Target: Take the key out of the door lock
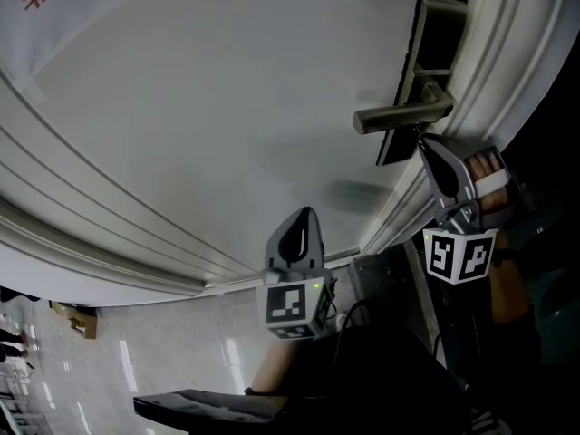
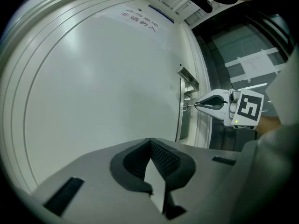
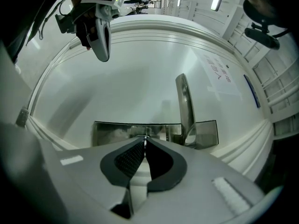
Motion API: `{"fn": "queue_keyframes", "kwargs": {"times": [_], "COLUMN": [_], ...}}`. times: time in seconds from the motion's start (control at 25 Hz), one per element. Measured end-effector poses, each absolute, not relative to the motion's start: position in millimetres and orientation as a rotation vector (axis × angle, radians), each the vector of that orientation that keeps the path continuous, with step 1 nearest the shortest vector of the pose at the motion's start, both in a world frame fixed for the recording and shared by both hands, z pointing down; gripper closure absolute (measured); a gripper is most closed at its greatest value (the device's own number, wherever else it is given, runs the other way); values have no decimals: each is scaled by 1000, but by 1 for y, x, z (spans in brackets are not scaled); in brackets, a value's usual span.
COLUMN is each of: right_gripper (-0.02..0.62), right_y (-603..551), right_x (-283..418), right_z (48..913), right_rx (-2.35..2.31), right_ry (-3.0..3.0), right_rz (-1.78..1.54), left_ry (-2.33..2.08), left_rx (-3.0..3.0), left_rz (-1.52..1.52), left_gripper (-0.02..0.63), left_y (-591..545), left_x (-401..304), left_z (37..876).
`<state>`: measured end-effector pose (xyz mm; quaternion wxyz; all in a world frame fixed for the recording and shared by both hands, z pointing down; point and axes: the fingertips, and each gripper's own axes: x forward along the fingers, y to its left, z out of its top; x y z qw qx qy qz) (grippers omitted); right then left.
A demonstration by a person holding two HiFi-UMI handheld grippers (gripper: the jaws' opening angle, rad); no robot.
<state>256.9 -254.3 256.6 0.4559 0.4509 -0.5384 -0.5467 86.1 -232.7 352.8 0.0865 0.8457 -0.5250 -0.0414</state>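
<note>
The steel lock plate [image 1: 424, 62] with its lever handle [image 1: 399, 116] sits on the white door [image 1: 199, 125]. Just below the lever, my right gripper [image 1: 422, 143] has its tips pressed up to the plate. It is shut on the key [image 2: 189, 106], a thin metal shank that runs from the tips into the plate [image 2: 181, 120]. In the right gripper view the jaws meet at the plate [image 3: 112, 133], with the lever [image 3: 184, 101] to their right. My left gripper [image 1: 305, 212] is shut on nothing, held off the door panel well left of the lock.
Raised mouldings [image 1: 109, 243] cross the door panel, and the door frame [image 1: 507, 71] runs beside the lock. A printed notice [image 2: 140, 21] is stuck higher on the door. A glossy tiled floor [image 1: 136, 361] lies below.
</note>
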Motion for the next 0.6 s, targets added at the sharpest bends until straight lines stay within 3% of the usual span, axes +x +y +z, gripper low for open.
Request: {"fn": "queue_keyframes", "kwargs": {"times": [0.6], "right_gripper": [584], "right_y": [-247], "right_x": [257], "right_z": [257], "right_rx": [1117], "right_ry": [-1325], "right_rz": [-1335], "left_ry": [-1532], "left_rx": [2539], "left_rz": [-127], "left_gripper": [606], "left_y": [-221], "left_x": [93], "left_z": [351]}}
